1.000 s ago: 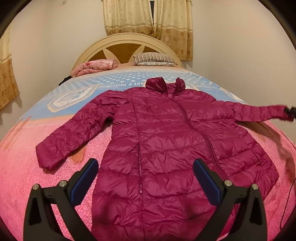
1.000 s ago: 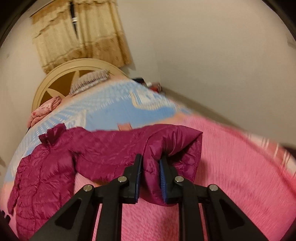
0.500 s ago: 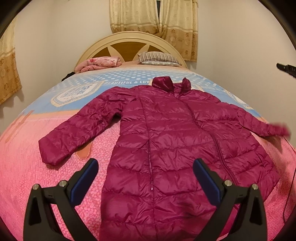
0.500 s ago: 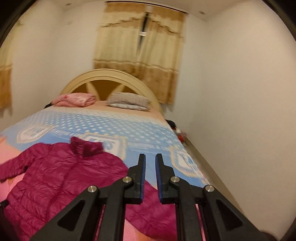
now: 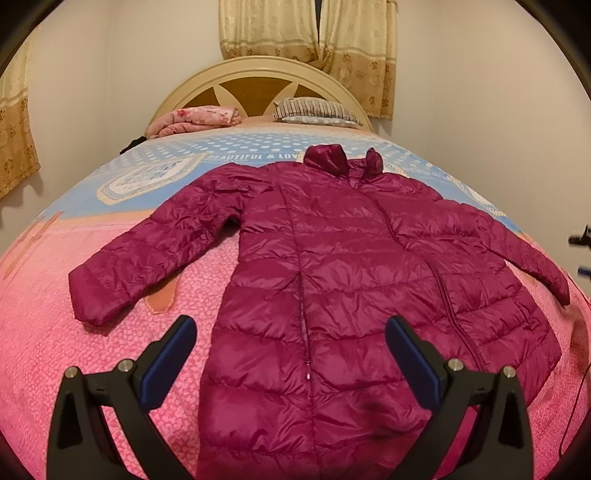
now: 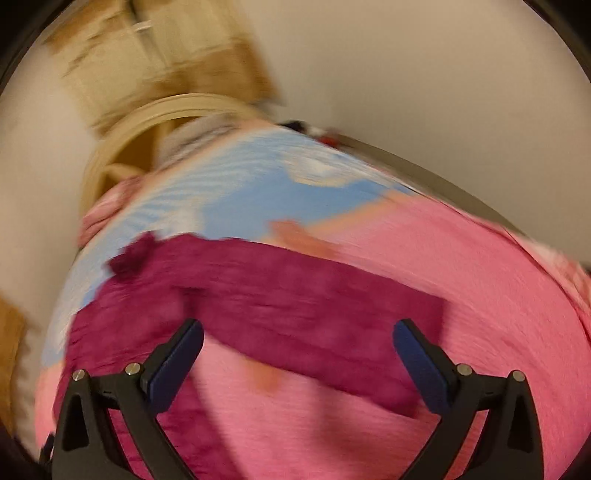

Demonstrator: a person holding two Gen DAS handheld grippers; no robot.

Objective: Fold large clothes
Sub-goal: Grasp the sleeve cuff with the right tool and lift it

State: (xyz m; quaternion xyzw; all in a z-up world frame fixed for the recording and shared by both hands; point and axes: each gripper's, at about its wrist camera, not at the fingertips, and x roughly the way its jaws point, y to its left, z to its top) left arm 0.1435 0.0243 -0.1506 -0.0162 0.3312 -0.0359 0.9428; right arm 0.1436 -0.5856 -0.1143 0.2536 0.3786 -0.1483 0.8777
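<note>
Magenta puffer jacket lies flat, front up, across the middle of the bed, collar at 12 o'clock toward the headboard, hem at 6 o'clock running under my left tongs. One sleeve stretches out toward 9 o'clock, cuff resting on the pink spread; the other sleeve angles down toward 3 o'clock, close against the body. My left tongs hang over the hem, jaws spread wide, holding nothing; the hem's bottom edge is cut off behind the tong frame. My right tongs are likewise gaping wide and empty, above a sleeve that runs from 10 to 4 o'clock across that view. The right view is heavily motion-blurred: quilting, zip and cuff edge cannot be made out there, and I cannot tell whether the pads touch the fabric. From the left view a sliver of dark hardware shows at the 3 o'clock edge, too cropped to identify. Bedspread is pink in the near half, blue with white dots and lettering toward 12 o'clock. A folded pink blanket and a striped pillow sit by the arched cream headboard. Patterned beige curtains hang above on plain pale walls.
</note>
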